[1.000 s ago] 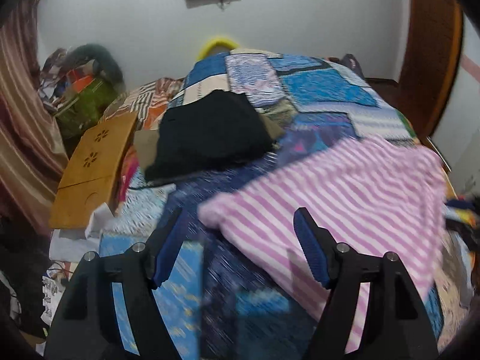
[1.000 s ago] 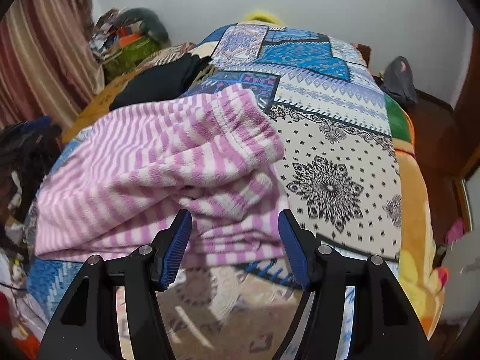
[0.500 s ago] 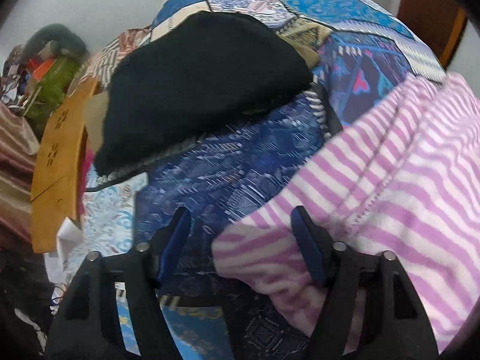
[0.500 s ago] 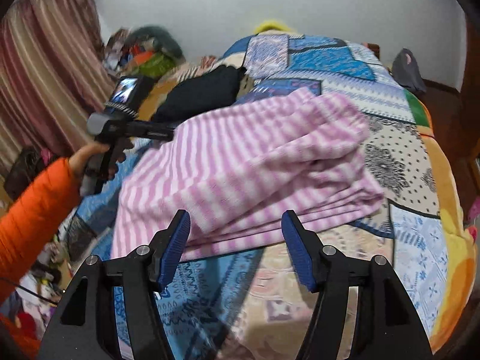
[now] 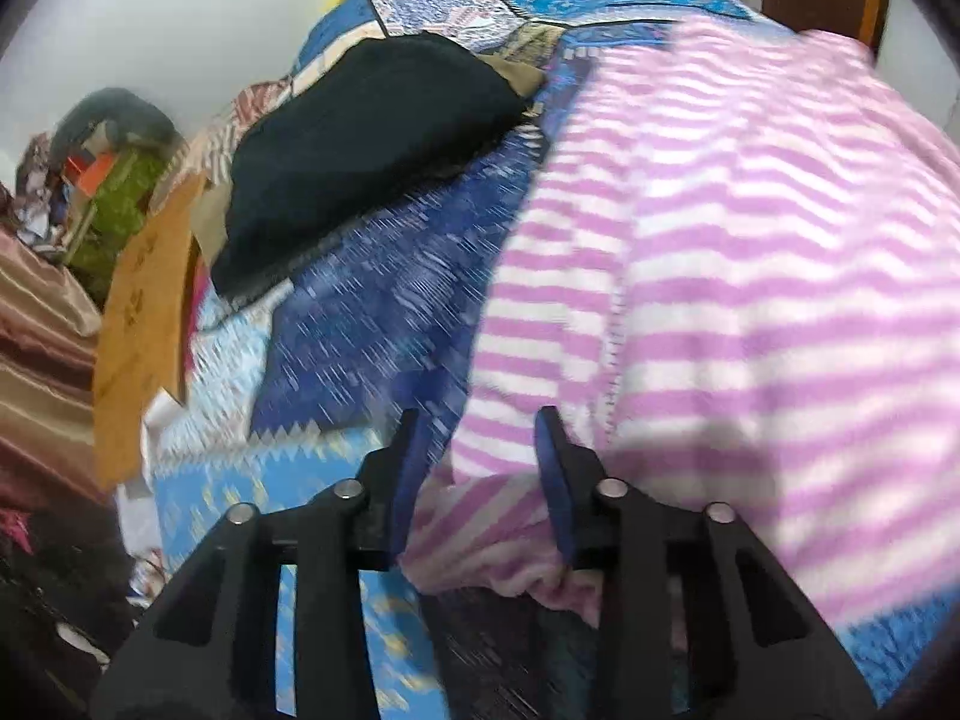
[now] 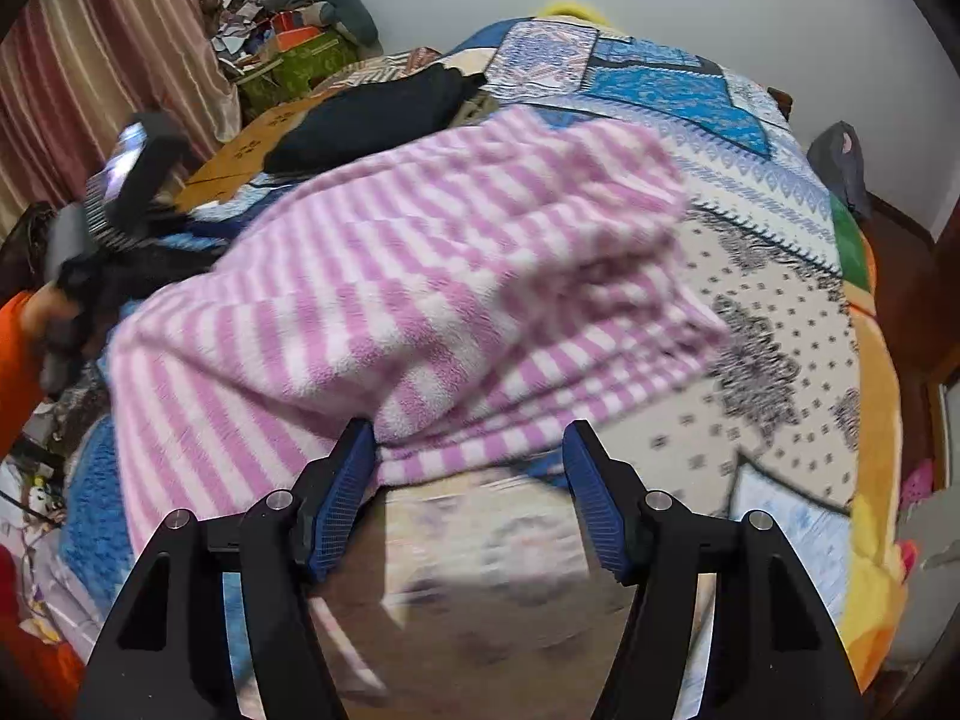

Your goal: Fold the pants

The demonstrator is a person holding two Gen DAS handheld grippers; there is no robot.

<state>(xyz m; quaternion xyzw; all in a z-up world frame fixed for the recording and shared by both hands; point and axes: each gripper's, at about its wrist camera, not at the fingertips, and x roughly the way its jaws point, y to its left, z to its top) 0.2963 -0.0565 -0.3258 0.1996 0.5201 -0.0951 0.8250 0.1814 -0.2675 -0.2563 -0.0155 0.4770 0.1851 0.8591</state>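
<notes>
1. Pinching the pants (image 5: 720, 252) edge at lower centre, left gripper (image 5: 480, 456) has narrow jaws with cloth between, likely to lift a fold.
2. Right gripper (image 6: 468, 456) jaws wide, at the hem; pants (image 6: 420, 276) mid-frame on bed (image 6: 780, 300).

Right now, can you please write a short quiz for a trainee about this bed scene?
1. True or false: the right hand-held gripper is open.
2. What pattern do the pants have?
A. pink and white stripes
B. green dots
C. plain grey
3. Fill in: fabric of the pants lies between the fingers of the ____ hand-held gripper.

Key: 1. true. 2. A. 3. left.
</notes>
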